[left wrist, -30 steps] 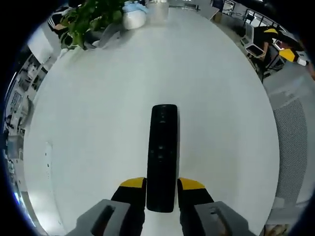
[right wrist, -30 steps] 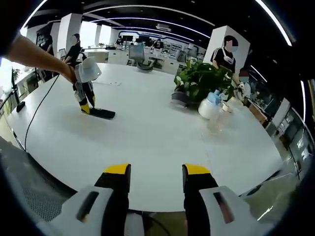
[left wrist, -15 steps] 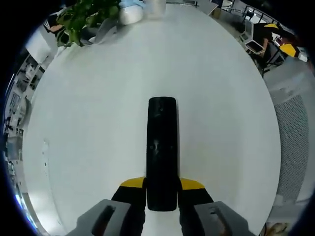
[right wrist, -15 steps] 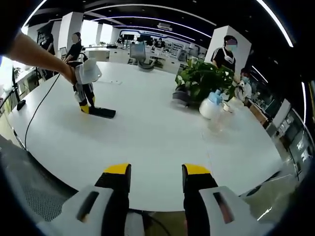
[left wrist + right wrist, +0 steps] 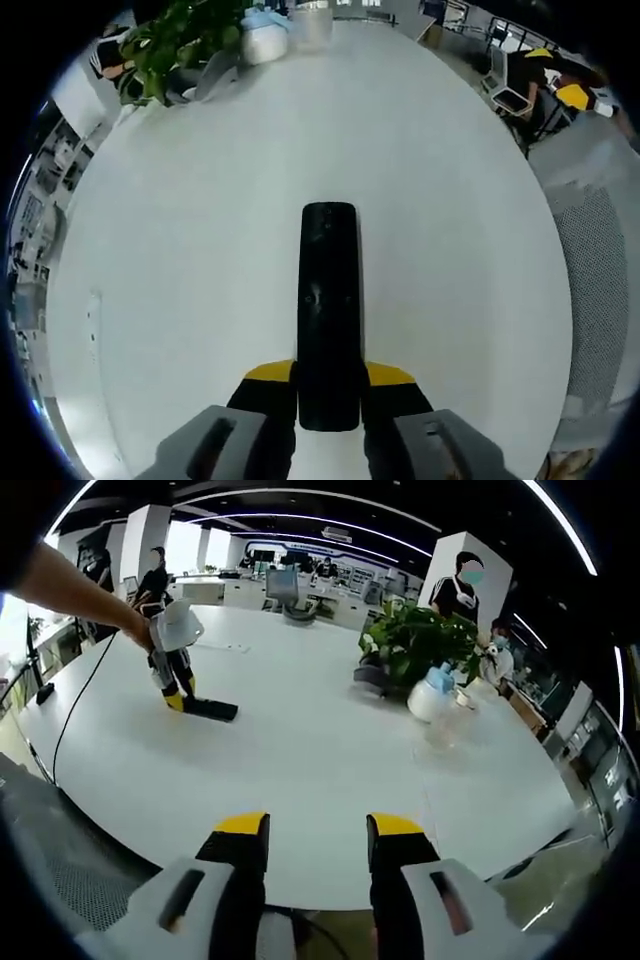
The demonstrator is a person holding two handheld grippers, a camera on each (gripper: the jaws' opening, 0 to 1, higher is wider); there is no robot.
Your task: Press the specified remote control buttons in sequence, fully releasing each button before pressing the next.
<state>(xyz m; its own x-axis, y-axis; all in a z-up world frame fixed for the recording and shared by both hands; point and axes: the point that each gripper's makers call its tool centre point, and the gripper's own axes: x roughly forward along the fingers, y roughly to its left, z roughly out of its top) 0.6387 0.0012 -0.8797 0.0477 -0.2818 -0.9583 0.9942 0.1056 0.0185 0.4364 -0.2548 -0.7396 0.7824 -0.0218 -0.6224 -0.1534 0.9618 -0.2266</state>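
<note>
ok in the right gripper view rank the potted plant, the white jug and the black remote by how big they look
1. potted plant, largest
2. white jug
3. black remote, a thin sliver held flat on the table by the left gripper

This is apparent size only; the fisheye lens and differing distances may skew it.

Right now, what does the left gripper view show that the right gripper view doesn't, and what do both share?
Left gripper view alone: the remote's top face close up, its near end between the left claw tips.

Right gripper view alone: the right claw, open and holding nothing at the table's near edge, a person's arm reaching to the left claw, and a person standing behind.

Both: the white table, the black remote, the potted plant and the white jug.
</note>
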